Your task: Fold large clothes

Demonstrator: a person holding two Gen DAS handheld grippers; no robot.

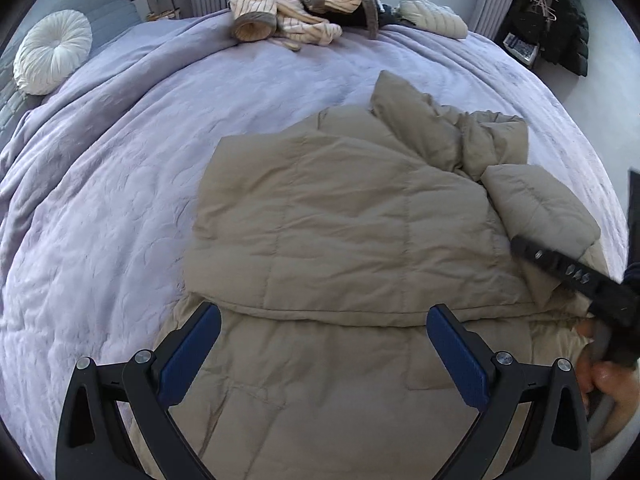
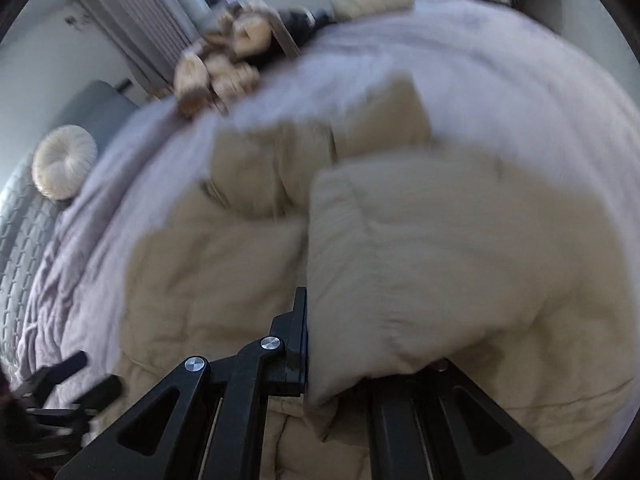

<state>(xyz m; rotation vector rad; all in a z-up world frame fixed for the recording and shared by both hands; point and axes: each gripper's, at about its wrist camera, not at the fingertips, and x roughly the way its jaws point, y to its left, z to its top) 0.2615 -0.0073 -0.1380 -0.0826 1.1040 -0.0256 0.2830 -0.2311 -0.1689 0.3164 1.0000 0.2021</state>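
The left gripper (image 1: 323, 354) hangs over the tan puffer jacket (image 1: 348, 216) on the bed (image 1: 100, 184), fingers apart; the right gripper (image 2: 320, 344) has its fingers clamped on a jacket fold

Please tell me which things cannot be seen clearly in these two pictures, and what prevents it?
- Right gripper: in the right wrist view a fold of the beige puffer jacket covers one finger; in the left wrist view the frame edge cuts it.
- Striped clothes pile: motion blur smears it in the right wrist view.
- Jacket hem: left wrist view, cut by the bottom edge, behind the open left gripper.
- Dark items near the curtain: too small and dark.
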